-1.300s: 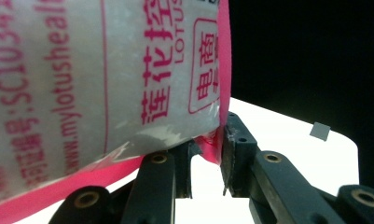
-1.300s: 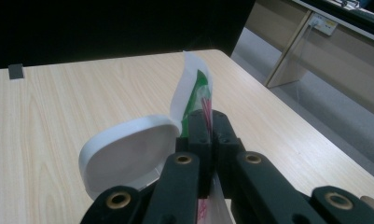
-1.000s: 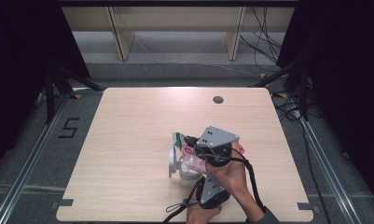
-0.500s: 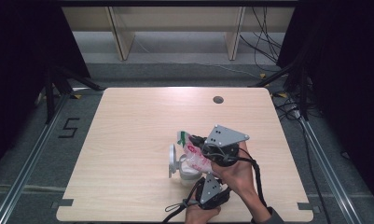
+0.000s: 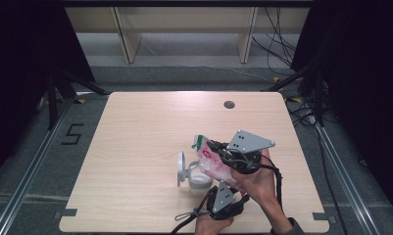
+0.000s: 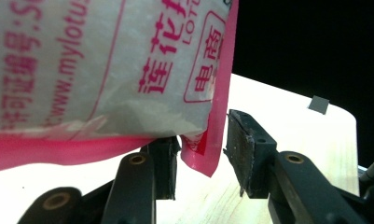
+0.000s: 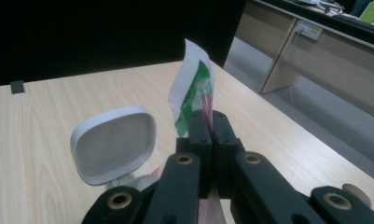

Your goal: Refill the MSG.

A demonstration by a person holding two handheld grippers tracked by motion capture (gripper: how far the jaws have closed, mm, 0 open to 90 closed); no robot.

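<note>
A white bag with pink print and a green top (image 5: 209,159) hangs tilted over a small white container (image 5: 199,180) whose hinged lid (image 5: 180,169) stands open. My right gripper (image 5: 217,148), with the grey plate on top, is shut on the bag's upper edge (image 7: 191,84); its jaws (image 7: 208,126) pinch the film flat. Below, near the table's front edge, sits my left gripper (image 5: 224,190). Its jaws have just been opening and stand apart, with the bag's pink bottom corner (image 6: 204,156) hanging loose between the pads (image 6: 247,149).
The light wooden table (image 5: 145,132) has a round cable hole (image 5: 229,104) at the back right. Cables trail from both grippers over the front edge. Dark floor, metal rails and wooden shelf legs surround the table.
My right gripper has carried the bag a little to the right, away from the lid. The left gripper has stayed in place and its jaws have parted.
</note>
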